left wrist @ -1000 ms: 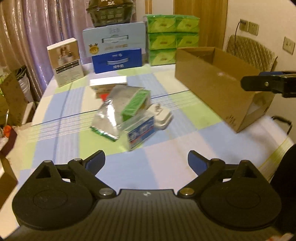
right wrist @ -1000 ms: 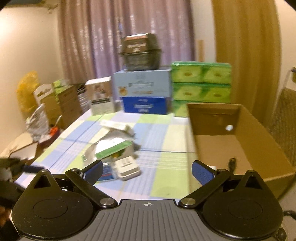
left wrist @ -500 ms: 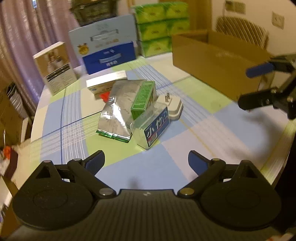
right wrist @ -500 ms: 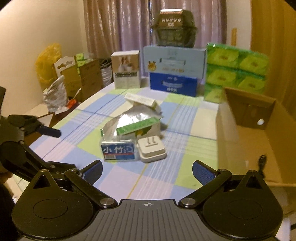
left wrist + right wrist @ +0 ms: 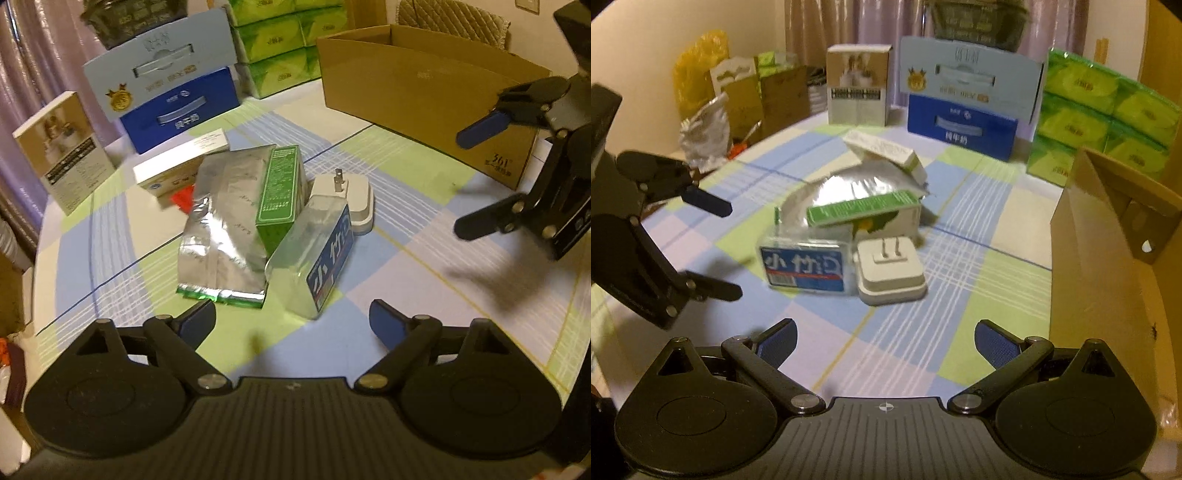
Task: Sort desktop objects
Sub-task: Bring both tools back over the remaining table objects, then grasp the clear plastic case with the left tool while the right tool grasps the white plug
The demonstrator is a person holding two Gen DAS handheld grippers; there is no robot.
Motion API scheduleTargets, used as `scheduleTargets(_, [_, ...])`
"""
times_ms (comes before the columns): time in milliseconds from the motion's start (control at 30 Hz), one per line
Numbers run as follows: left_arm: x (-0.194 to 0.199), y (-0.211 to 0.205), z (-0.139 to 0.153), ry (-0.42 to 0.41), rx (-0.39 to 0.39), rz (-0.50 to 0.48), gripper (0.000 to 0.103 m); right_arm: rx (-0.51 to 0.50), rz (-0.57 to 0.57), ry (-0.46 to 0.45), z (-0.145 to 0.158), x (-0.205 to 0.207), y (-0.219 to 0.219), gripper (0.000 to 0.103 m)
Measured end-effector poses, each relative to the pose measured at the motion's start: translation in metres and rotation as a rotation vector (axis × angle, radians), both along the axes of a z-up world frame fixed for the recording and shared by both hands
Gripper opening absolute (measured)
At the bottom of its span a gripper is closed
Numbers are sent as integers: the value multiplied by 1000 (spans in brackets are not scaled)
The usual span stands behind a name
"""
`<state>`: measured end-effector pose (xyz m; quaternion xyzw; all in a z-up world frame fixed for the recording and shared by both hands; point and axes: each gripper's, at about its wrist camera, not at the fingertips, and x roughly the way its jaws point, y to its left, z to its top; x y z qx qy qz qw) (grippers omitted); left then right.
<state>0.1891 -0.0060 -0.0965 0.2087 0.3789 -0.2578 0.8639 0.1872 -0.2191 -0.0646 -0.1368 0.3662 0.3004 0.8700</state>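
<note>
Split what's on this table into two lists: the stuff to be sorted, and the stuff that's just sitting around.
For the job:
- white plug adapter
- blue-labelled packet
- green carton
- silver foil bag
- white flat box
- open cardboard box, likely the bin
- left gripper and right gripper, both open

Just lying about:
- blue boxes
- green tissue packs
- photo-printed box

Plug adapter (image 5: 891,271) just right of tissue pack (image 5: 805,267), foil pouch (image 5: 849,192) behind, cardboard box (image 5: 1115,266) far right.
</note>
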Motion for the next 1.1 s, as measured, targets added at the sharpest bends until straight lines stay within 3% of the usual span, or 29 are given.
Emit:
scheduleTargets(267, [28,-11,-17,37,-31,-29,73,-60,19,13,-18,24,12,100])
scheduleTargets(367, [32,-15,-21,37,-46,-57,54,-72,27,10,-22,33,17,100])
scheduleTargets(433, [32,-15,-22,38,-56,-65,36,-80,36,2,-23,38,21,99])
scheduleTargets(500, [30,-12,-22,54,-74,-53,31,-86,46,-2,-25,42,25,98])
scheduleTargets(733, [10,10,-19,118,-141,76,29,-62,60,12,-39,67,39,90])
scheduleTargets(833, [2,14,-18,117,-160,136,26,-35,28,45,-46,80,45,81])
scheduleTargets(933, [-6,11,-19,113,-151,161,25,-26,13,59,-50,86,48,64])
scheduleTargets(1100, [-17,1,-15,98,-113,187,25,-43,-27,64,-47,67,40,63])
